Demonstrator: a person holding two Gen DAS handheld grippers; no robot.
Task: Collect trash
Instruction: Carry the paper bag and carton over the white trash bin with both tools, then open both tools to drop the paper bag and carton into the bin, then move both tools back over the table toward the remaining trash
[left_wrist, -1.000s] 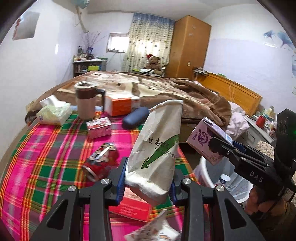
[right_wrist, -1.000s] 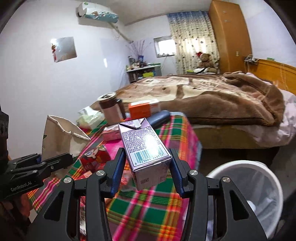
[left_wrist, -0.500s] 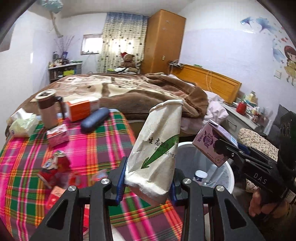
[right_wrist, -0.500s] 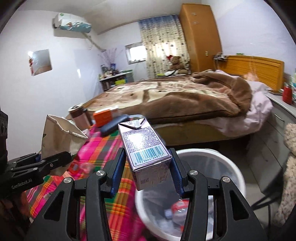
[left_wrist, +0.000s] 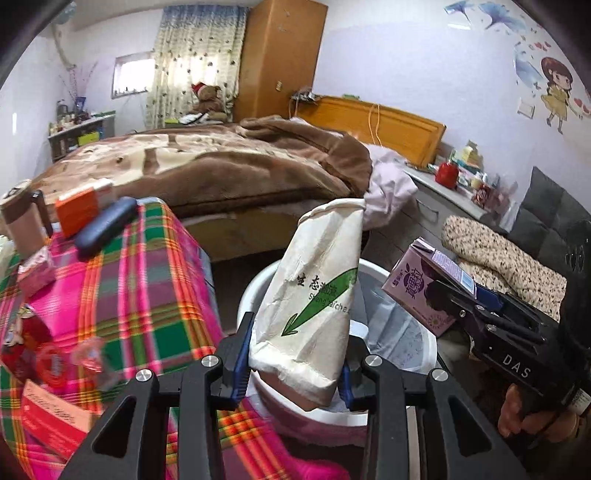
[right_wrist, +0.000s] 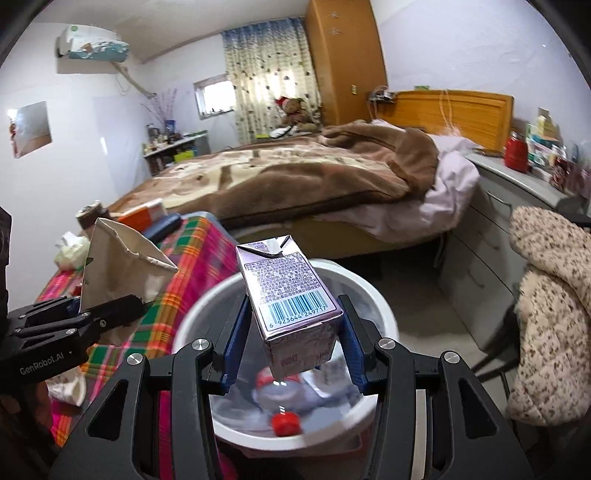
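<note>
My left gripper (left_wrist: 295, 354) is shut on a crumpled white paper bag (left_wrist: 314, 291) with a green arrow, held upright over the near rim of the white trash bin (left_wrist: 251, 291). My right gripper (right_wrist: 295, 339) is shut on a purple drink carton (right_wrist: 291, 295), hanging above the bin (right_wrist: 373, 295). A bottle with a red cap (right_wrist: 284, 422) lies inside the bin. In the left wrist view the carton (left_wrist: 424, 288) and right gripper (left_wrist: 476, 314) show at the right. In the right wrist view the paper bag (right_wrist: 118, 266) and left gripper (right_wrist: 118, 314) show at the left.
A table with a pink and green plaid cloth (left_wrist: 122, 295) stands left of the bin, with a crushed red can (left_wrist: 26, 332), a mug (left_wrist: 22, 218), an orange box (left_wrist: 81, 206) and a dark case (left_wrist: 107, 225). A bed (left_wrist: 221, 162) lies behind; a cushioned chair (right_wrist: 546, 314) stands right.
Both grippers have swung right from above the table to above the bin, keeping the paper bag and the carton in their grip. The bin's inside has come into view.
</note>
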